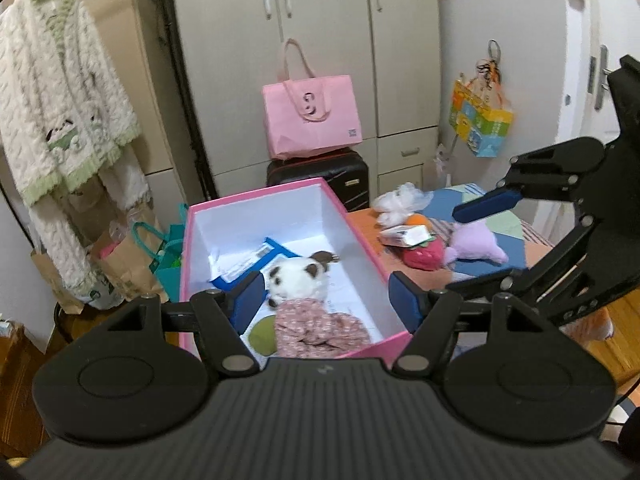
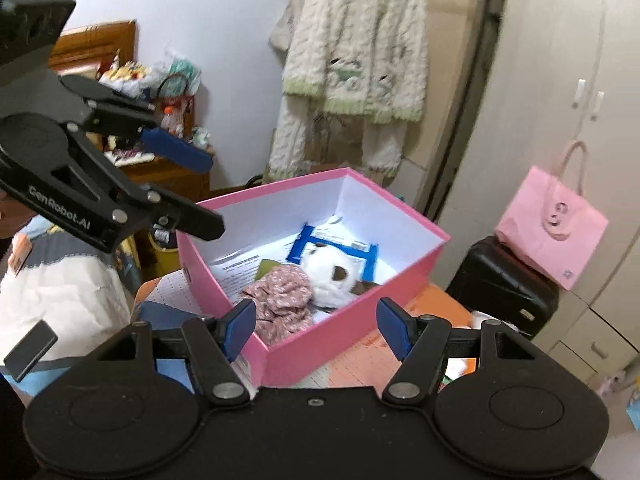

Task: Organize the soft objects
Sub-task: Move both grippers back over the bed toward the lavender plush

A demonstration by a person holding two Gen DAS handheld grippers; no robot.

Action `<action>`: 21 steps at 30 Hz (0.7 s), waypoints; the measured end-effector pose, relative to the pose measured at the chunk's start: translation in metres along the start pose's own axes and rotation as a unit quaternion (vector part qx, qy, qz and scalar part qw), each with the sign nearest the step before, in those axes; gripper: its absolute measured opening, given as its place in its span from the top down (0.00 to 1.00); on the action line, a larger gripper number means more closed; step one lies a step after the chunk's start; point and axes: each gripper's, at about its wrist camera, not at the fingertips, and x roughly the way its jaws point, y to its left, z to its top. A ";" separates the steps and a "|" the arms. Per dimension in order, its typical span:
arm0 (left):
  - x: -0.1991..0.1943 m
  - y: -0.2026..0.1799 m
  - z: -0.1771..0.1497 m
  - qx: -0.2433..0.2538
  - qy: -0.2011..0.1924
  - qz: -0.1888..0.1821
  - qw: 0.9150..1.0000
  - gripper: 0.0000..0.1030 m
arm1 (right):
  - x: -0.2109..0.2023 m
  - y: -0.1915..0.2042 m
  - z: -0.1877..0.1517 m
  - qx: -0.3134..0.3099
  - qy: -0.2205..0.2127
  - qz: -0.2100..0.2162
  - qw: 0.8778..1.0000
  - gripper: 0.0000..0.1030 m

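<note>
A pink box [image 1: 362,236] [image 2: 404,276] with a white inside stands open on the table. In it lies a white-and-brown plush doll [image 1: 298,278] [image 2: 334,276] in a pink floral dress [image 1: 320,330] [image 2: 280,298], on papers. My left gripper [image 1: 328,300] is open and empty above the box's near end; it also shows in the right wrist view [image 2: 204,196]. My right gripper [image 2: 316,330] is open and empty over the box's near corner; it also shows in the left wrist view [image 1: 468,244]. A purple plush [image 1: 478,246], a red strawberry plush [image 1: 424,256] and white fluff [image 1: 400,200] lie on the table right of the box.
A pink tote bag [image 1: 312,120] [image 2: 552,228] sits on a black suitcase [image 1: 320,176] [image 2: 500,284] behind the table. A fluffy white-green robe [image 1: 60,120] [image 2: 352,68] hangs at the wall. Paper bags [image 1: 128,260] stand on the floor. A wardrobe [image 1: 320,40] stands behind.
</note>
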 end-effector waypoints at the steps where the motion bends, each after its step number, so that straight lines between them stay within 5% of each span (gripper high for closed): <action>1: -0.001 -0.005 0.001 0.001 0.001 -0.004 1.000 0.34 | -0.007 -0.003 -0.004 0.004 -0.005 -0.005 1.000 0.31; 10: 0.009 -0.047 0.009 0.017 0.013 -0.059 0.998 0.34 | -0.050 -0.046 -0.055 0.065 -0.030 -0.058 0.996 0.29; 21: 0.059 -0.093 0.019 0.018 0.049 -0.109 0.993 0.34 | -0.046 -0.091 -0.109 0.119 -0.012 -0.075 0.990 0.29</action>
